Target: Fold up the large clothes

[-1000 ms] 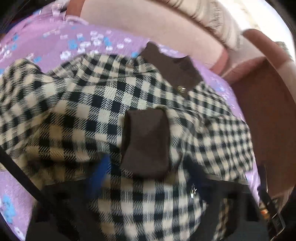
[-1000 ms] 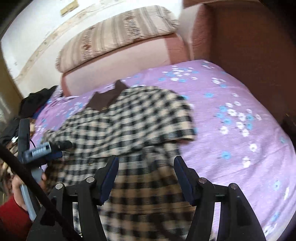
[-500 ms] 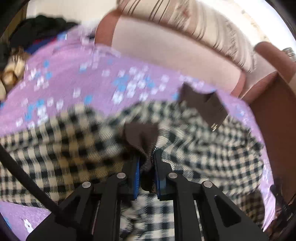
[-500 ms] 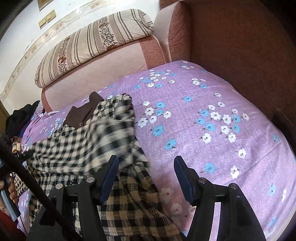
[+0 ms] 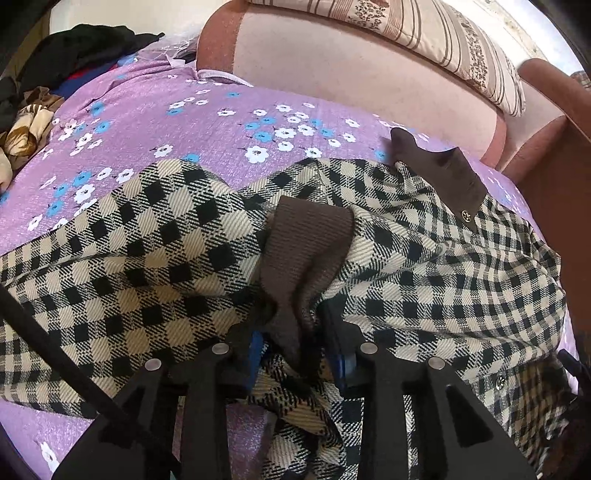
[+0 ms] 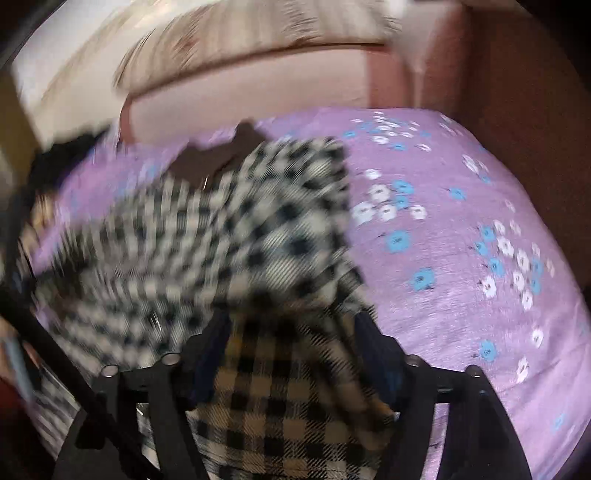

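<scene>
Purple sheet (image 5: 207, 122), printed with small white and blue flowers, covers the bed across the middle of both views; a pink padded headboard (image 5: 351, 70) runs along the top with one striped pillow (image 5: 436, 33) resting on it. One jacket (image 5: 155, 251) of coarse woven check, black on cream, lies spread over the sheet, filling the centre and lower half of the left view; its long axis runs roughly left to right across that frame, with the brown collar (image 5: 447, 173) pointing toward the upper right, next to the headboard. One ribbed brown cuff (image 5: 310, 240) sits bunched at the frame's centre. Two small metal buttons show, one on the collar and one at lower right. A heap of dark clothes (image 5: 74, 48) lies at upper left.

The left gripper (image 5: 299, 347) is pinched nearly closed on the cuff, the knit gathered between its blue pads. The right gripper (image 6: 295, 332) stands wide apart with checked cloth lying between its fingers; the view is blurred, and the fingers do not appear to press the fabric.
</scene>
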Action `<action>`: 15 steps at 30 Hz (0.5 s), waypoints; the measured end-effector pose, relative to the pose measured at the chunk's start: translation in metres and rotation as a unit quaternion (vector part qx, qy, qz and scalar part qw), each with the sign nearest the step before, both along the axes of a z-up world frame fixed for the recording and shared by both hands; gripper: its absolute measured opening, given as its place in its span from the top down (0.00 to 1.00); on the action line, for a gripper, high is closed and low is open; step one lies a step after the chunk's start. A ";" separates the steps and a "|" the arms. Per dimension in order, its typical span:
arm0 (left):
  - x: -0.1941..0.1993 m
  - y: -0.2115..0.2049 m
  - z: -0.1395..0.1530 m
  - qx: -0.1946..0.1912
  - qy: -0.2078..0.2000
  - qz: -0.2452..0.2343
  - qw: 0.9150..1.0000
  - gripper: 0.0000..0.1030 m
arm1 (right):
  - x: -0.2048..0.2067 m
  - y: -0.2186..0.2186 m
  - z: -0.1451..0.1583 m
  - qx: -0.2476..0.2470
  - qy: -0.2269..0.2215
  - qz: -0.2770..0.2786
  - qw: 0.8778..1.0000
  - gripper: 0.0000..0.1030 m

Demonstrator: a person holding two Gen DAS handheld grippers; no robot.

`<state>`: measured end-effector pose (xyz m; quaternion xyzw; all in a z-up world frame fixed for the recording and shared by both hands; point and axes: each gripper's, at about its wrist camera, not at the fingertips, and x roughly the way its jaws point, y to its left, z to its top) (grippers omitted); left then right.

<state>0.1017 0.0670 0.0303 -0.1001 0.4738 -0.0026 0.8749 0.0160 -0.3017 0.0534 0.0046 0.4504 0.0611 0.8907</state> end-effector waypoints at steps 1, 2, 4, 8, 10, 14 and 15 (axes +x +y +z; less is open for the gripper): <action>-0.001 -0.001 -0.001 0.004 -0.003 -0.002 1.000 0.70 | -0.001 0.015 -0.006 -0.046 -0.006 0.018 0.999 0.22; -0.002 -0.003 -0.002 0.011 -0.007 -0.004 1.000 0.70 | 0.000 0.027 -0.012 -0.087 -0.014 0.028 0.996 0.22; -0.003 -0.008 -0.004 0.028 -0.014 -0.006 1.000 0.70 | 0.010 0.044 -0.027 -0.184 -0.029 0.018 0.982 0.23; -0.006 -0.015 -0.004 0.057 -0.023 -0.008 0.998 0.69 | 0.025 -0.001 -0.012 -0.194 -0.042 -0.132 0.971 0.25; -0.007 -0.017 -0.005 0.062 -0.026 -0.009 0.998 0.68 | 0.015 -0.050 0.000 -0.115 -0.029 -0.212 0.970 0.22; -0.007 -0.016 -0.006 0.063 -0.030 -0.010 0.997 0.67 | -0.015 -0.114 -0.013 0.022 0.013 -0.266 0.964 0.16; -0.007 -0.016 -0.006 0.063 -0.031 -0.010 0.997 0.67 | -0.021 -0.119 -0.018 0.034 0.022 -0.272 0.962 0.16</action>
